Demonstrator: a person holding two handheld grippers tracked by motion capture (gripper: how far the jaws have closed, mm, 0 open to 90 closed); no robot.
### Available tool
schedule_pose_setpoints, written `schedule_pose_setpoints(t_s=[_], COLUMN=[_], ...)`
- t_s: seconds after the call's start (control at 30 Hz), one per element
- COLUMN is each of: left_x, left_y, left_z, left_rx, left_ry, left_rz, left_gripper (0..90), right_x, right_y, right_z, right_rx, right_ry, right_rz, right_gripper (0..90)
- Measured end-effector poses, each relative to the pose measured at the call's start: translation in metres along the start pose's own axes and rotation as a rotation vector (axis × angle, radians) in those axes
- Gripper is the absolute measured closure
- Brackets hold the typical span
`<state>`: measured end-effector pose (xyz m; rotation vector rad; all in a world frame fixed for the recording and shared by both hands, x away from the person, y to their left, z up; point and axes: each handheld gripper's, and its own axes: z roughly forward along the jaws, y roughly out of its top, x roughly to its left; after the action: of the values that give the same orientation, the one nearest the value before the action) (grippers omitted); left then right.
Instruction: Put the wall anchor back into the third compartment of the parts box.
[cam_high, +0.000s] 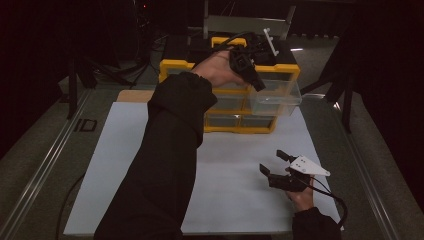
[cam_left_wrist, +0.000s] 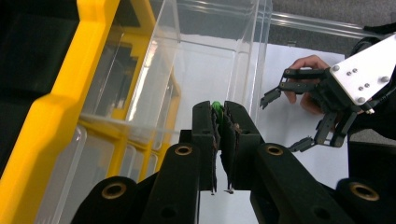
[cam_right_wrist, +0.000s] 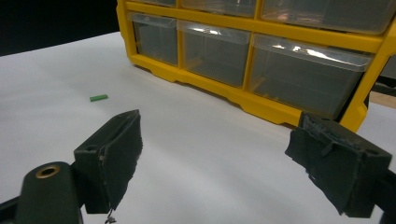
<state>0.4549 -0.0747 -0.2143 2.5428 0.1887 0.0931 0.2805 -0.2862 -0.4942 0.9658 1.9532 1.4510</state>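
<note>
Left tongs (cam_left_wrist: 218, 114): clenched on a small green piece (cam_left_wrist: 216, 106), whose tip peeks out between the black pads; seen from above they (cam_high: 255, 82) hang over the pulled-out drawer.
Clear plastic drawer (cam_high: 276, 97): slid out from the front of the yellow-framed organizer cabinet (cam_high: 225, 70), at its right end; its see-through walls rise just beyond the clenched pads.
Green piece: pinched in the left tongs, above the open drawer of the cabinet.
Right tongs (cam_high: 274, 161): released, jaws spread wide with nothing between them, low over the white sheet (cam_high: 125, 165), in front of the cabinet and well apart from it.
Second green stick (cam_right_wrist: 98, 98): lying flat on the white sheet, in front of the cabinet, clear of both tongs.
Tabletop (cam_high: 50, 150): grey, carrying sheet and cabinet.
</note>
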Motion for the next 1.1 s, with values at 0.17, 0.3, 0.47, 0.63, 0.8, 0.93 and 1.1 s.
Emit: schedule_pose_setpoints(t_s=[0.17,0.3,0.47,0.63,0.8,0.93,1.1], left_x=[0.001,0.002,0.003,0.003,0.004,0.005,0.002], left_y=[0.003,0.006,0.01,0.015,0.015,0.012,0.008], left_z=[0.002,0.004,0.007,0.008,0.012,0.011,0.01], left_rx=[0.0,-0.006,0.001,-0.024,-0.045,-0.071,-0.055], left_ry=[-0.001,0.001,0.011,0.017,0.032,0.02,0.035], left_rz=[0.003,0.004,0.005,-0.002,-0.069,-0.105,-0.094], left_gripper=[84.6,84.5,84.5,84.8,55.7,26.8,17.7], right_x=[0.0,0.0,0.0,0.0,0.0,0.0,0.0], right_y=[0.0,0.0,0.0,0.0,0.0,0.0,0.0], right_z=[0.0,0.0,0.0,0.0,0.0,0.0,0.0], right_rx=[-0.001,-0.001,-0.003,-0.004,-0.005,-0.004,-0.002], right_ry=[0.0,0.001,0.003,0.004,0.004,0.005,0.004], right_rz=[-0.002,0.0,-0.003,-0.003,-0.003,-0.003,-0.001], right_gripper=[15.3,15.3,15.3,15.3,15.3,15.3,15.3])
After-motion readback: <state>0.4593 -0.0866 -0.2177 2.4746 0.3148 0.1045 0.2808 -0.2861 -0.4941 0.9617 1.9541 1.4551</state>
